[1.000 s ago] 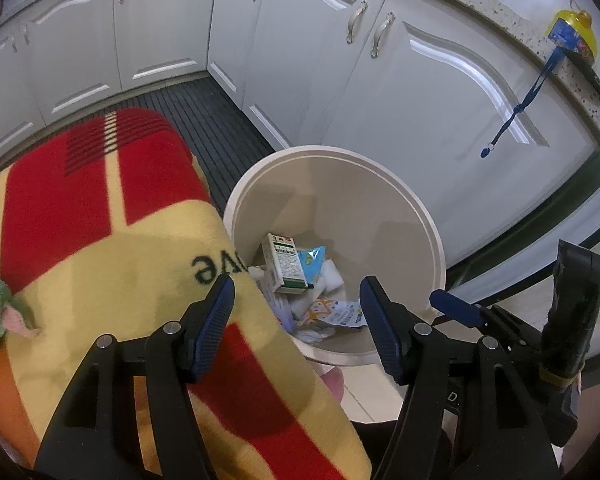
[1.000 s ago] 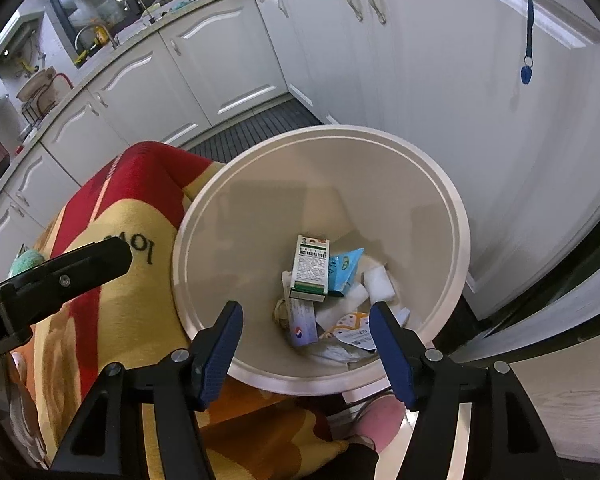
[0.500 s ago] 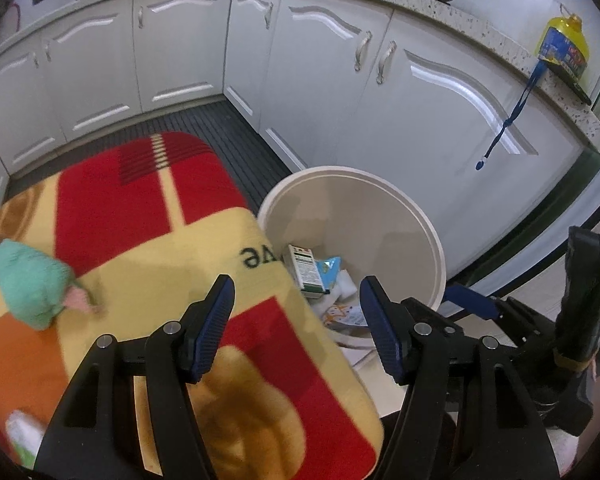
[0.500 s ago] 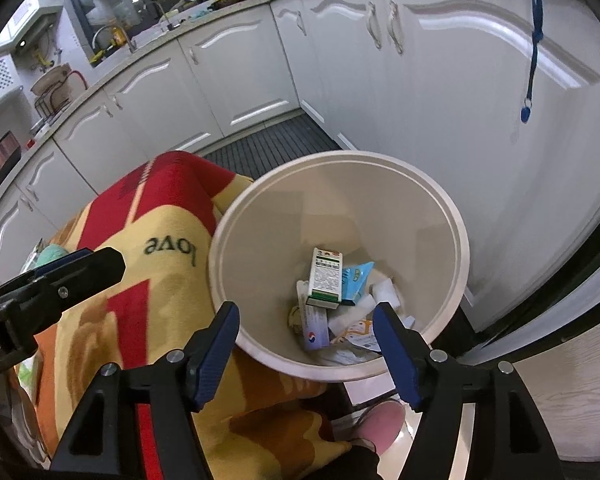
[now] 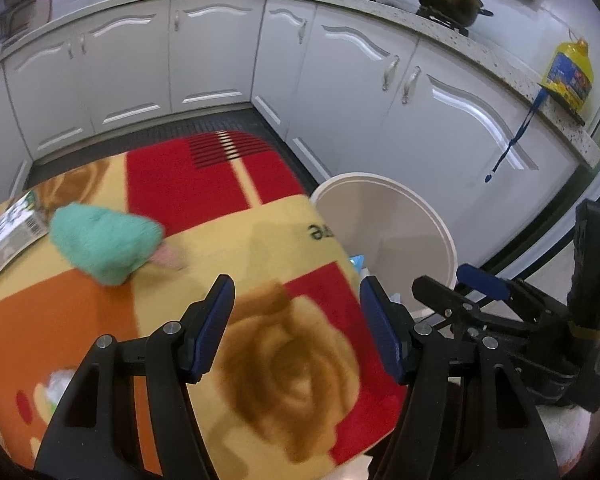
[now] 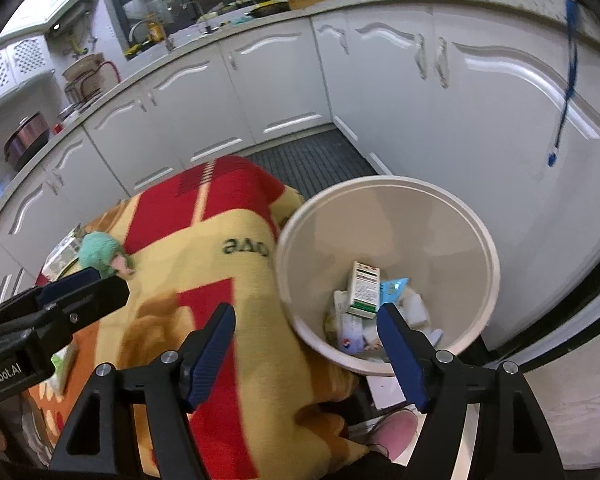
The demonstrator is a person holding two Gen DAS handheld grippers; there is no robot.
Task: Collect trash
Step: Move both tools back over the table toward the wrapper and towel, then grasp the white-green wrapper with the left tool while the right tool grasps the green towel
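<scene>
Trash is already lying in the white bin (image 6: 384,216) on the right of the scene, so we are judging the task as partly done. Inside it we are counting one upright green-and-white carton (image 6: 363,289), one blue packet (image 6: 394,286) beside it, and several white wrappers below that are too piled up for us to count.

We are holding both tools empty. The left gripper (image 5: 296,328) is hovering over the near part of the blanket (image 5: 204,208) with its fingers wide apart and nothing between them. The right gripper (image 6: 306,350) is hanging at the near rim of the bin, its fingers also spread apart and holding nothing.

On the blanket we are seeing what is probably left to collect: one flat printed box (image 5: 10,236) at the far left edge, one mint-green fuzzy bundle (image 5: 104,244) with a pink tip touching or just beside that box, and one small white crumpled piece (image 5: 60,382) at the near left. We cannot tell whether the green bundle is trash or a toy. So we are counting two or three pieces outside the bin, one bin, and two grippers.
</scene>
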